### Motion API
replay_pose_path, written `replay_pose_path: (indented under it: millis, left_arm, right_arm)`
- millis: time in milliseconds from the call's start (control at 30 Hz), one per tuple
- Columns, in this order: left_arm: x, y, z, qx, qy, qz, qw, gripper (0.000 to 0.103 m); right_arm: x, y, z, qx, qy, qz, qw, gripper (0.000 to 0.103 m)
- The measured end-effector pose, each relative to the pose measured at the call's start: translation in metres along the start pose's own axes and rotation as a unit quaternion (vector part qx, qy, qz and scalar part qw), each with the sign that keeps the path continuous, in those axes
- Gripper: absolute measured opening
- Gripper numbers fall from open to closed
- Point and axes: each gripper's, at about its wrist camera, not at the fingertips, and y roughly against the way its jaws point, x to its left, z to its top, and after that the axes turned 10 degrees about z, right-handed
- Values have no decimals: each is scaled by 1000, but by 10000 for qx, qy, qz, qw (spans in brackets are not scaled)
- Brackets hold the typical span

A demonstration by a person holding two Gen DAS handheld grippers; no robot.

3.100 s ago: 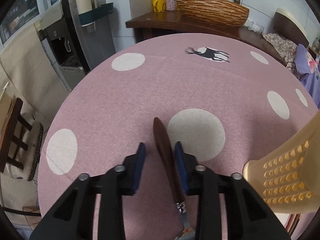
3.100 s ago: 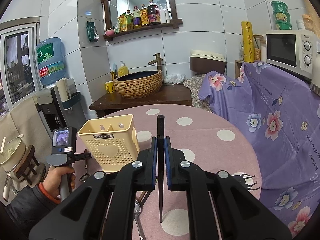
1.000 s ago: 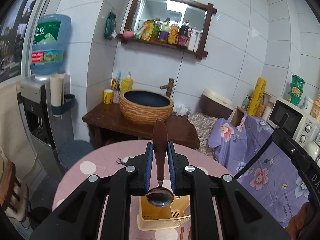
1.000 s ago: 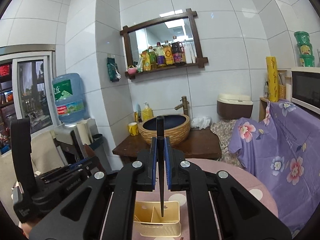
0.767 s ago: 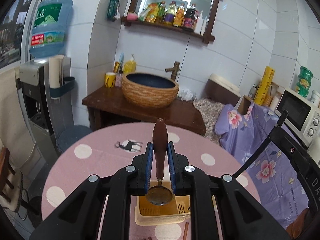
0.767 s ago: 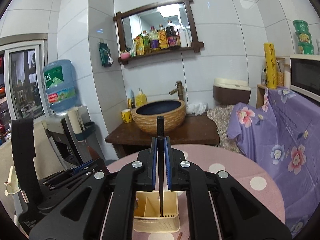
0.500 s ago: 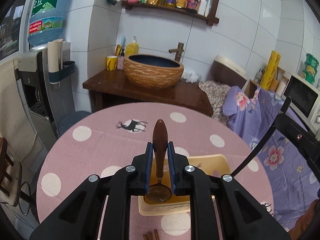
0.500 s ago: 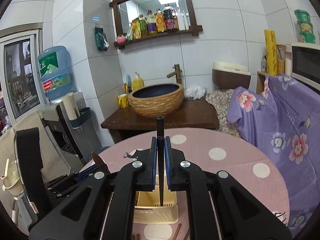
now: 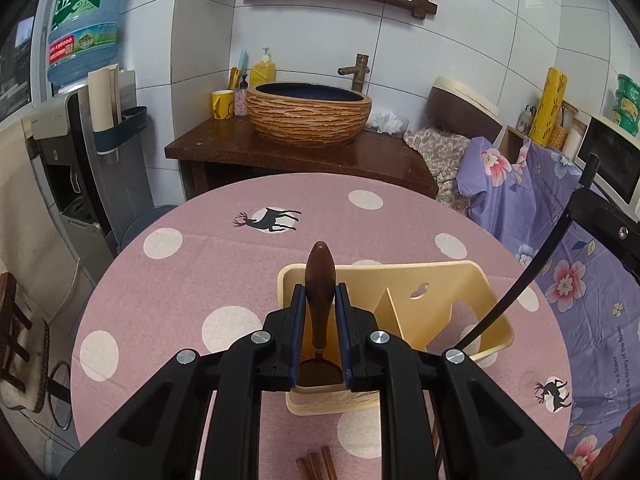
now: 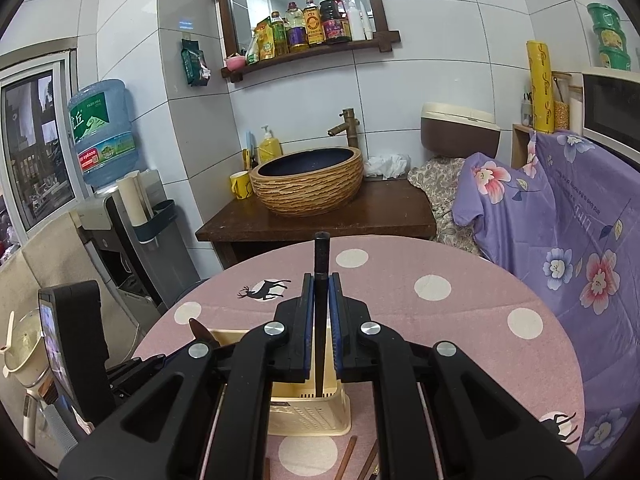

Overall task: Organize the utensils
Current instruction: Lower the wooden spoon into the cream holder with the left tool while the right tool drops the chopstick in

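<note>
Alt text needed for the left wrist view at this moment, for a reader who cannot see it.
The left gripper holds a wooden-handled spoon upright, bowl down, inside the left compartment of a cream plastic utensil caddy on a pink polka-dot tablecloth. A black chopstick slants into the caddy's right side; brown chopsticks lie nearer the camera.

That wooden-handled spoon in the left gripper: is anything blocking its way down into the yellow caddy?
Nothing visible does. The spoon hangs bowl-down over the left compartment of the caddy, on its own side of the divider.
</note>
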Motion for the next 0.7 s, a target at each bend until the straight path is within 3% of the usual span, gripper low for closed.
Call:
replay_pose_path:
  millis: [167,233,267,300,400,567,700]
  left_arm:
    - [0,5,-1,-40,18,-88,10000,16]
    - [2,13,-2,-185,-14,-48,9998,17]
    - [3,19,-2,-267,-35,-55,9996,21]
    - [5,24,-3,-338,-37,-67,9994,31]
    - [15,47,-13,-671,71,-95,9977,57]
    - [29,67,-44,-791,38,-16,9969,76]
    - [40,66,-77,-545,14,8,9985,81]
  right_arm:
    - [0,2,1,12,-41,73,10000,9]
    - [-1,6,0,-18,-53,112,9999,18]
    - [-2,9,-1,-57,-44,114,9999,24]
    - [-3,13,-4,-102,-33,119,9999,38]
    - [-2,27,-13,-183,87,134,9997,42]
    - [0,47,-41,-76,374,121,9992,49]
    - [2,58,-74,145,728,-22,9972,55]
